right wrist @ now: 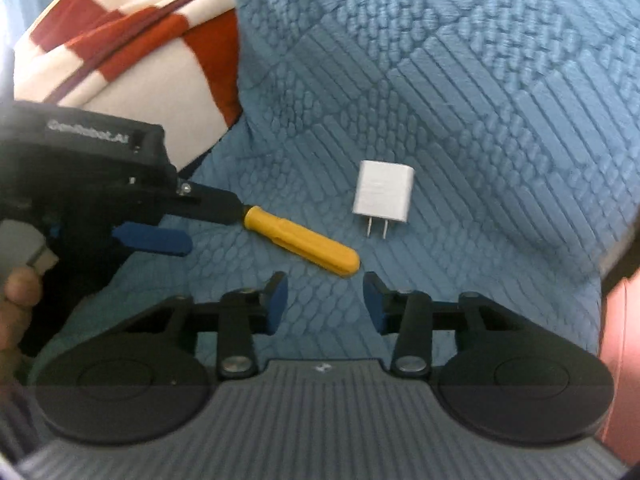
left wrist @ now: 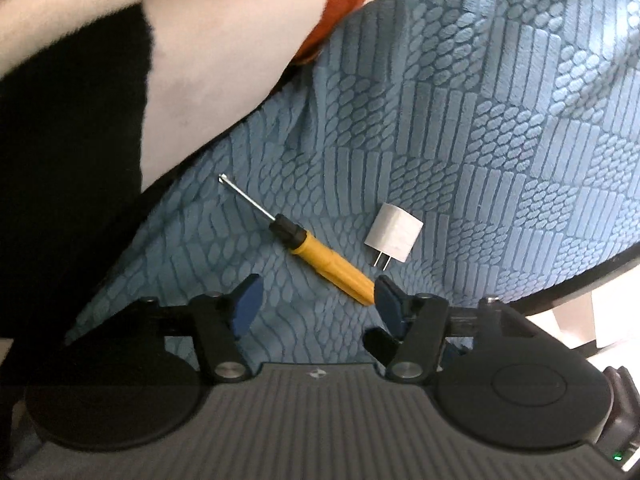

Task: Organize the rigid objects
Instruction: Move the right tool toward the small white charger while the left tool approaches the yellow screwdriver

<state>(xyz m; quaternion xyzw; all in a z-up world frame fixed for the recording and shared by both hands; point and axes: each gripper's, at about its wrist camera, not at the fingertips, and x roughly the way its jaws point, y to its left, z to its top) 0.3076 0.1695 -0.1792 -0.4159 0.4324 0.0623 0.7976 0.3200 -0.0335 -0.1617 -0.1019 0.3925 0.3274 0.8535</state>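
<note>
- On blue textured blanket (left wrist: 460, 100), a yellow-handled screwdriver (left wrist: 332, 258) lies flat, metal shaft pointing toward the blanket's edge by the cushion, handle butt toward the grippers.
- White plug adapter (left wrist: 394, 232) lies just beside the screwdriver handle, not touching it, prongs toward the camera; well in from the blanket's edges.
- L gripper (left wrist: 316, 300): jaws apart, nothing clamped. In left wrist view, screwdriver butt is right at the tip of one blue pad; contact can't be told.
- In right wrist view, L gripper (right wrist: 212, 222) comes in from the side w/ its upper finger tip at the shaft end of the yellow handle (right wrist: 300, 240); lower blue pad sits off the handle.
- R gripper (right wrist: 325, 300): jaws apart, empty, hovering just short of the handle butt, adapter (right wrist: 383, 192) beyond it.
- Red-and-white checked cushion (right wrist: 132, 48) sits at the blanket's far edge.
- A hand (right wrist: 16, 304) grips the L gripper's handle.
</note>
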